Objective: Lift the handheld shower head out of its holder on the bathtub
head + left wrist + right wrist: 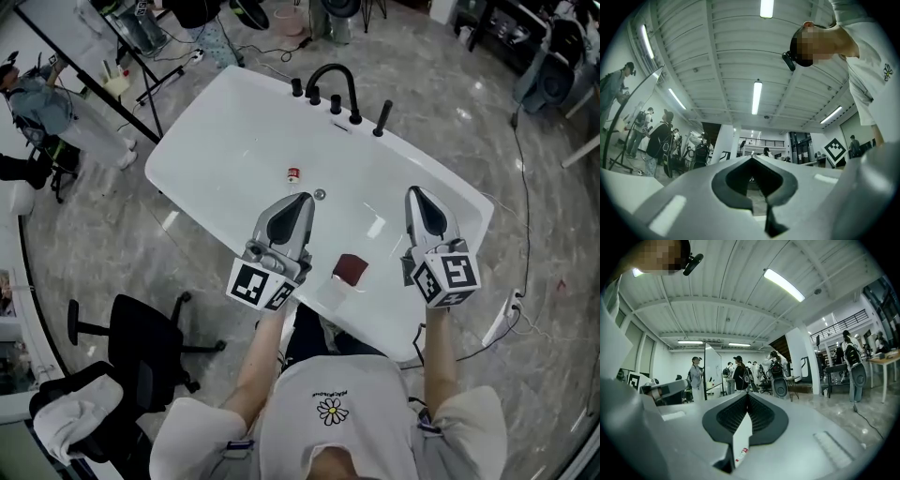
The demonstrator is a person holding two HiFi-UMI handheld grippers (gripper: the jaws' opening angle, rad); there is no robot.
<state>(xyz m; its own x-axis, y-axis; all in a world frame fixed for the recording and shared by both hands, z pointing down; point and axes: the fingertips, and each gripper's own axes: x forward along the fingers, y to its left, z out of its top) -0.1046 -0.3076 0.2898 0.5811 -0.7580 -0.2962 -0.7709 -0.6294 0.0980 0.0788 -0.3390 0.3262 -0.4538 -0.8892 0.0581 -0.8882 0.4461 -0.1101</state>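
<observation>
The white bathtub [216, 131] fills the middle of the head view. On its far rim stand a black arched faucet [331, 77] and, right of it, the slim black handheld shower head [382, 118], upright in its holder. My left gripper [301, 200] hovers over the tub's middle, well short of the shower head. My right gripper [416, 193] hovers near the tub's right rim, below the shower head. Both have their jaws shut with nothing between them. The left gripper [752, 158] and the right gripper [747, 394] look out at the ceiling and room; neither view shows the shower head.
Inside the tub lie a small red-and-white bottle [293, 174], the drain [320, 194] and a dark red object [351, 269]. Black knobs [336, 103] flank the faucet. A black office chair [141, 342] stands left of me. A cable [518, 178] runs along the floor at the right.
</observation>
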